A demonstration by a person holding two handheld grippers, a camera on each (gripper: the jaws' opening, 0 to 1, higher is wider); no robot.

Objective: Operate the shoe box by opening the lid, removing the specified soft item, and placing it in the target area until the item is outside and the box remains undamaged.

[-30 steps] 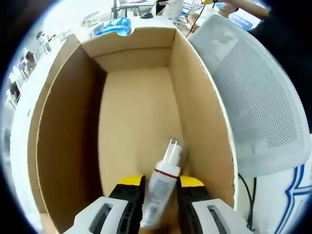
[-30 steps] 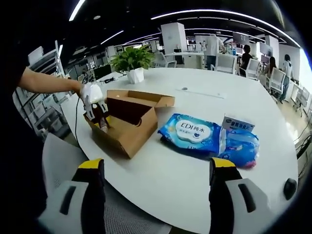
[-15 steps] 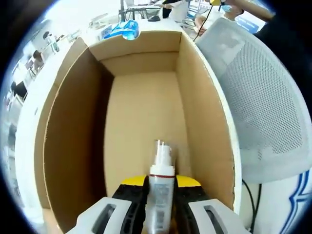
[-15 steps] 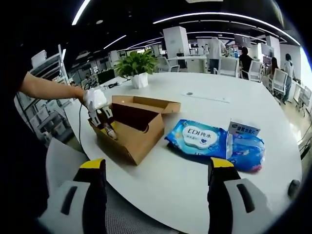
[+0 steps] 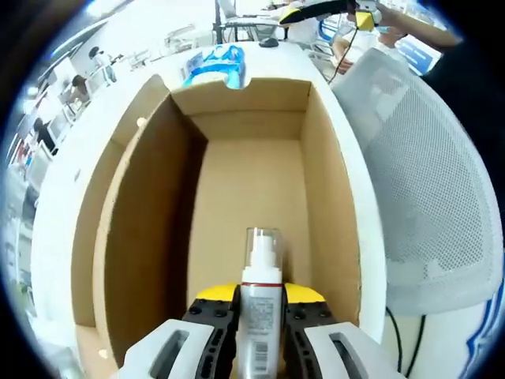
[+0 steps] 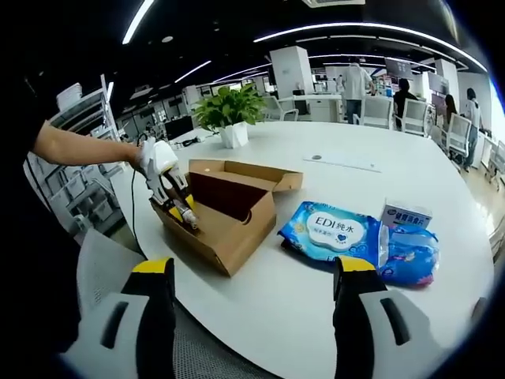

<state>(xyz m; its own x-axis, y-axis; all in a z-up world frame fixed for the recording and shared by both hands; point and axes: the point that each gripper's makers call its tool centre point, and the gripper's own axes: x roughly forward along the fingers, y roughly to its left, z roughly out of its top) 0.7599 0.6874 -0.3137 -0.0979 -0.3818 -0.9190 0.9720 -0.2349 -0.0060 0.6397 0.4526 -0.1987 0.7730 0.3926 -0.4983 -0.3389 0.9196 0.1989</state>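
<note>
Above the open shoe box (image 5: 245, 181), left gripper (image 5: 260, 304) fingers clamping spray bottle (image 5: 260, 296), right gripper (image 6: 248, 272) fingers wide.

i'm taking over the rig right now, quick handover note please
Left tongs: shut on a small spray bottle, held over the open shoe box, nozzle pointing into it.
Right tongs: open, holding nothing, raised above the white table, well back from the box.
Box: lid already folded open, floor bare apart from the bottle.
Beside the box on the table: a blue wipes pack and a small carton.
Done: lid open, bottle gripped.
Left: carry the bottle clear of the box and set it on the table.
</note>
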